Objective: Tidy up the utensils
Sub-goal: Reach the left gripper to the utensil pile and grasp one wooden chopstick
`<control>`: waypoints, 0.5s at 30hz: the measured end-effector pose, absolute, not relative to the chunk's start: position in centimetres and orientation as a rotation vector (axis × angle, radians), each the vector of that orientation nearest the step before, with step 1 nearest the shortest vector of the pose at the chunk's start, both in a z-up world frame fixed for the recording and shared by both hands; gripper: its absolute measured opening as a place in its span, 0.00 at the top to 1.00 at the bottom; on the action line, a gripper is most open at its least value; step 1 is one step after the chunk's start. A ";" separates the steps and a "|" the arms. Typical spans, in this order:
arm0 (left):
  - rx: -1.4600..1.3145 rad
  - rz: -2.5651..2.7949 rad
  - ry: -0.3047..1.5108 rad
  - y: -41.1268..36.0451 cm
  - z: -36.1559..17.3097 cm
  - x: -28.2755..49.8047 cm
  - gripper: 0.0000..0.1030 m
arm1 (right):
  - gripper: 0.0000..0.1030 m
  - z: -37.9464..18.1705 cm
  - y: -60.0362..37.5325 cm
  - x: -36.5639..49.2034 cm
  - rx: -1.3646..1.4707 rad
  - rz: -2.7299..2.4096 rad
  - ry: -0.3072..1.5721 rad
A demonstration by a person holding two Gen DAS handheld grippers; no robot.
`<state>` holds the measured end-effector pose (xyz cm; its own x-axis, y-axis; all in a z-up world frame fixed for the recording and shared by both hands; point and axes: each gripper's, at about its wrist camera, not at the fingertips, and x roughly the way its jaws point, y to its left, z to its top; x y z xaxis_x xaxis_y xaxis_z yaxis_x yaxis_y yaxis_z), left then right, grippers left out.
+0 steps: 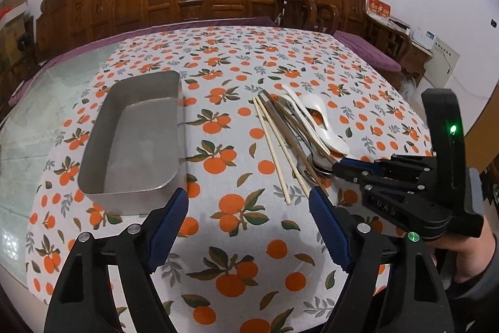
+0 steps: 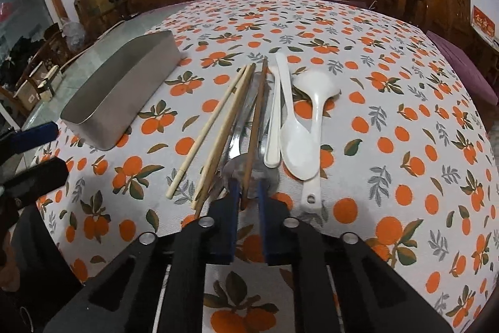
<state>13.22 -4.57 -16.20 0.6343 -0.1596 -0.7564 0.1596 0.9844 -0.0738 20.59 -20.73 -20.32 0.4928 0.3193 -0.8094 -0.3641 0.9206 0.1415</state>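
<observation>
From the left wrist camera, the left tool (image 1: 249, 202) hangs above the table (image 1: 243, 233), whose cloth is printed with oranges; its two blue-padded fingers (image 1: 168, 227) stand wide apart with nothing between them. At about ten o'clock from it sits an empty metal tray (image 1: 103, 173), its near corner close to the left finger. At about one o'clock lies the pile of utensils: pale chopsticks (image 1: 274, 142) on the near side, darker brown chopsticks (image 1: 290, 133) crossing them, metal spoons (image 1: 318, 164) beneath, and white spoons (image 1: 324, 130) on the far side. The right tool (image 1: 335, 173) comes in from three o'clock — its blue tips meet the near end of the pile at the metal spoon bowls.

From the right wrist camera, the right tool (image 2: 248, 192) is low on the table (image 2: 405, 145), its fingers (image 2: 232, 227) drawn close together around the near end of a brown chopstick (image 2: 254, 130) that lies over a metal spoon (image 2: 249, 167). Whether the pads actually press on either cannot be told. The pale chopsticks (image 2: 215, 130) fan out at eleven o'clock, and the white spoons (image 2: 296, 139) lie at one o'clock, just beside the metal ones. The tray (image 2: 124, 102) stands at ten o'clock, well apart from the pile, and the left tool (image 2: 31, 155) shows at the nine o'clock edge.
</observation>
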 end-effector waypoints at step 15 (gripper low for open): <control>0.008 -0.276 0.965 -7.4 -19.9 15.7 0.49 | 0.96 -17.2 -23.5 18.2 -0.103 0.400 0.894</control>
